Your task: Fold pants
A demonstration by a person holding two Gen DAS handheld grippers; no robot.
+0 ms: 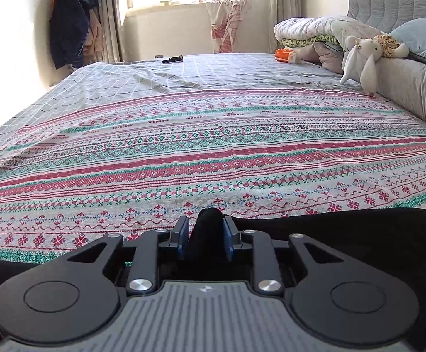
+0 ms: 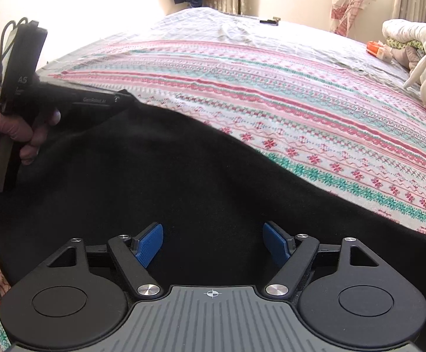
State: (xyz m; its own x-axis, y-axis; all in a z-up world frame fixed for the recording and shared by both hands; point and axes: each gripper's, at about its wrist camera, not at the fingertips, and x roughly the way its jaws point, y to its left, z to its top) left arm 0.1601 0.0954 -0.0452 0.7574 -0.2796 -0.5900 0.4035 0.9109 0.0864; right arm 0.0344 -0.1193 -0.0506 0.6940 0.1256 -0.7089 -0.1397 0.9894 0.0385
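Black pants (image 2: 183, 176) lie spread on the patterned bedspread (image 2: 300, 102) at the near edge of the bed. My left gripper (image 1: 207, 231) is shut on a bunched fold of the black pants (image 1: 208, 228), which stands up between its blue pads. In the right wrist view the left gripper (image 2: 122, 95) shows at the far left, hand-held, pinching the pants' edge. My right gripper (image 2: 213, 243) is open, its blue pads (image 2: 151, 245) spread wide just above the black cloth, holding nothing.
A folded quilt stack (image 1: 315, 35) and a white stuffed toy (image 1: 362, 58) lie at the headboard end on the right. An orange packet (image 1: 284, 55) and a dark remote (image 1: 172, 59) lie on the far checked sheet. Clothes hang in the far left corner (image 1: 69, 23).
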